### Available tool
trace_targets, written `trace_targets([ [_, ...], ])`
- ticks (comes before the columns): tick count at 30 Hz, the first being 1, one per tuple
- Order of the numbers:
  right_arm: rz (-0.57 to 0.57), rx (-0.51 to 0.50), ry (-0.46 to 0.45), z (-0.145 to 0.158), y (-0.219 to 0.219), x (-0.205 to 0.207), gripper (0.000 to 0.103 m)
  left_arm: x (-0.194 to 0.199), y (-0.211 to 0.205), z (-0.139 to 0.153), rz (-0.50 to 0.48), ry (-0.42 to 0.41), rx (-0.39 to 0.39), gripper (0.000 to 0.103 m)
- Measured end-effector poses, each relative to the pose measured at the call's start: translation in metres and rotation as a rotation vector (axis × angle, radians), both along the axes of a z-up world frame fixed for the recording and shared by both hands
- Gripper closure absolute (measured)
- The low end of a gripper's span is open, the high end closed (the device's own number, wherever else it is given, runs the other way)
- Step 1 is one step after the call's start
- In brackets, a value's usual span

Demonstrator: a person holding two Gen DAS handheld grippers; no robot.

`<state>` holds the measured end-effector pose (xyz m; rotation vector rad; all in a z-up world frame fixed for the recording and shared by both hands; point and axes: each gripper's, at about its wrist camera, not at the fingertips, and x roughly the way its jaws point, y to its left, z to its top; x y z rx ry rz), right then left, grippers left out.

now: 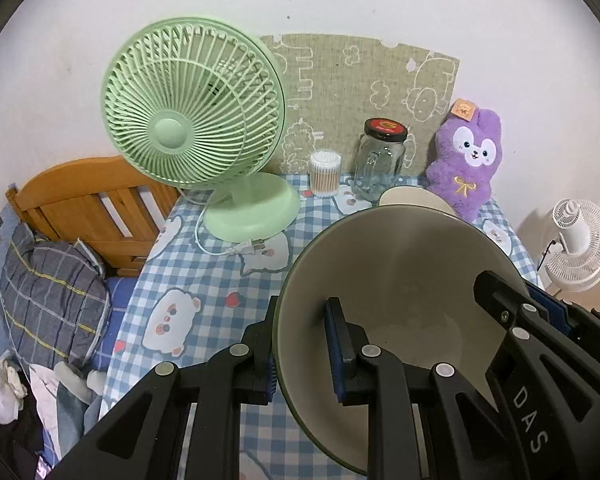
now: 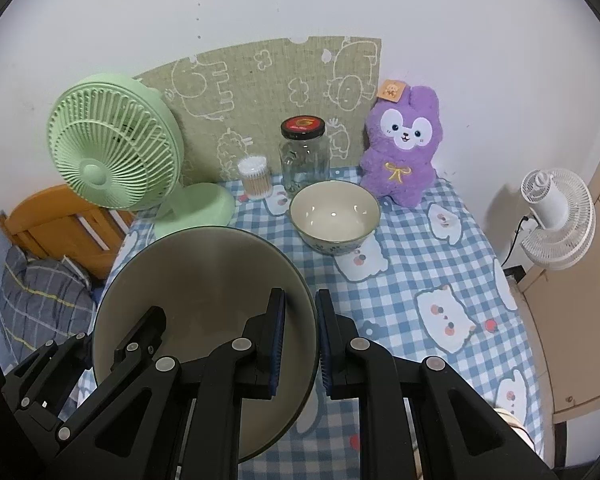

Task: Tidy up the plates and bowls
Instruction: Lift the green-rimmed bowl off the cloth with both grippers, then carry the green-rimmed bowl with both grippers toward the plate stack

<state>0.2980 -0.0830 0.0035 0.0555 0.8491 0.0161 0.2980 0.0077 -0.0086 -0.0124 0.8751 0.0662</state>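
Note:
A large cream bowl with a dark rim [image 1: 404, 264] [image 2: 204, 280] is held above the checked tablecloth by both grippers. My left gripper [image 1: 300, 352] is shut on its left rim, one finger inside and one outside. My right gripper [image 2: 300, 344] is shut on its right rim the same way; its fingers [image 1: 500, 300] also show in the left wrist view. A second cream bowl with a patterned outside [image 2: 334, 216] stands on the table behind, in front of the jar; only its rim [image 1: 412, 196] shows in the left wrist view.
A green desk fan [image 1: 192, 120] [image 2: 112, 148] stands at the back left, its plug lying on the cloth. A cotton-swab tub [image 2: 254, 178], a glass jar [image 2: 303, 156] and a purple plush [image 2: 404, 148] line the wall. A bed lies left; a white fan [image 2: 556, 216] stands right.

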Motion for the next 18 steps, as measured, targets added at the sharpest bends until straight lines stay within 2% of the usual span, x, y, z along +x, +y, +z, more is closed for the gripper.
trace_targets([
  [9,0.018,0.004,-0.023,0.018,-0.007,-0.034,0.084,-0.032,-0.008,0.019,0.022,-0.02,-0.001,0.085],
  [18,0.03,0.012,-0.031,0.024,-0.017,-0.065,0.084,-0.065,-0.015,0.027,0.038,-0.031,-0.002,0.085],
])
